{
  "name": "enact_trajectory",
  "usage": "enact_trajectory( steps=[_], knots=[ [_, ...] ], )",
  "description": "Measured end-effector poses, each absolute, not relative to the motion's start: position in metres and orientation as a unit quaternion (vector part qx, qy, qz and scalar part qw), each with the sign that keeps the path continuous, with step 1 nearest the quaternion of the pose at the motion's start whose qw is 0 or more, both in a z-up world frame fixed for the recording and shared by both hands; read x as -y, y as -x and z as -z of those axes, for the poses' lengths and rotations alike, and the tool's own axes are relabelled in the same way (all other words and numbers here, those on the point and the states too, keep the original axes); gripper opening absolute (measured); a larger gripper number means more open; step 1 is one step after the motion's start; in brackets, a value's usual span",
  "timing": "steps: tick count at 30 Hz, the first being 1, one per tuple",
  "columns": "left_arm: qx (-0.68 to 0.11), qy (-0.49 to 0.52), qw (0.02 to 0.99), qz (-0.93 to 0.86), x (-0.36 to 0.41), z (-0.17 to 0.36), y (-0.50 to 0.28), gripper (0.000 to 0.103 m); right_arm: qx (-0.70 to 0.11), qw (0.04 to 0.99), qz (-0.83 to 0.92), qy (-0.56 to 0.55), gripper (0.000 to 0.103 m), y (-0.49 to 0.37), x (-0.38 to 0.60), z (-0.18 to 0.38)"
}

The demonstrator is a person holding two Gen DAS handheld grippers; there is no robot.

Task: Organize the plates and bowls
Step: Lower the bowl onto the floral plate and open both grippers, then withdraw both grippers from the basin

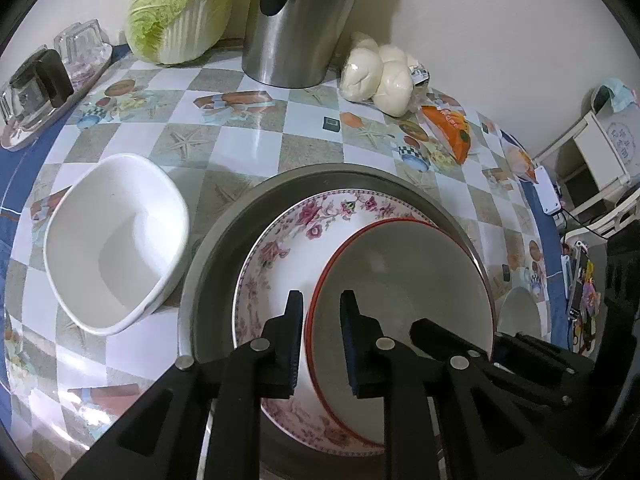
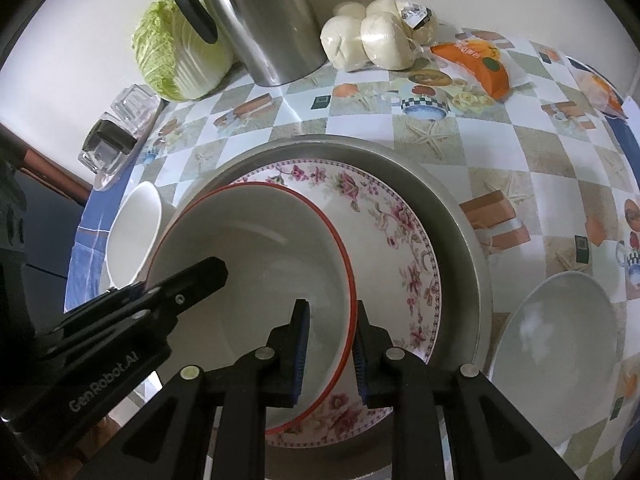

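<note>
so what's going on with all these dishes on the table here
A person is stacking dishes with a claw in each hand. The red-rimmed bowl sits in the floral plate, which lies in a grey metal pan. The left claw and the right claw each straddle the bowl's rim on opposite sides; whether the pads still press on it is unclear. A white square bowl and another white bowl wait on the checked tablecloth.
</note>
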State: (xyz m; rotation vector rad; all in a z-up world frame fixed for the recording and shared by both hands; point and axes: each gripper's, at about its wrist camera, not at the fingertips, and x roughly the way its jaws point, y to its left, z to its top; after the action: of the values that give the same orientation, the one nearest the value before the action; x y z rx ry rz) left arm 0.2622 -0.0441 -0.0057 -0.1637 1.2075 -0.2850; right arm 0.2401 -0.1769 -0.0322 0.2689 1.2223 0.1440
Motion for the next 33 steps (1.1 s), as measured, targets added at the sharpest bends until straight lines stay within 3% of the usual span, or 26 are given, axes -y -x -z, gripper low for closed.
enact_trajectory(
  steps=[3, 14, 22, 31, 33],
  knots=[
    [-0.558, 0.080, 0.816, 0.132, 0.041, 0.000, -0.257, 0.032, -0.568, 0.810, -0.070, -0.127, 0.025, -0.236, 0.179, 0.028],
    [-0.516, 0.096, 0.843, 0.120, 0.025, -0.025, -0.218, 0.051, -0.535, 0.831, -0.074, -0.130, 0.037, -0.202, 0.185, 0.005],
    [-0.498, 0.100, 0.855, 0.101, 0.015, -0.031, -0.185, 0.059, -0.513, 0.846, -0.069, -0.125, 0.056, -0.172, 0.186, -0.007],
    [-0.502, 0.088, 0.857, 0.076, 0.009, -0.023, -0.156, 0.068, -0.513, 0.848, -0.060, -0.119, 0.068, -0.142, 0.185, -0.001],
    [-0.501, 0.086, 0.858, 0.072, 0.006, -0.023, -0.151, 0.078, -0.510, 0.850, -0.057, -0.116, 0.072, -0.137, 0.184, -0.001]
  ],
)
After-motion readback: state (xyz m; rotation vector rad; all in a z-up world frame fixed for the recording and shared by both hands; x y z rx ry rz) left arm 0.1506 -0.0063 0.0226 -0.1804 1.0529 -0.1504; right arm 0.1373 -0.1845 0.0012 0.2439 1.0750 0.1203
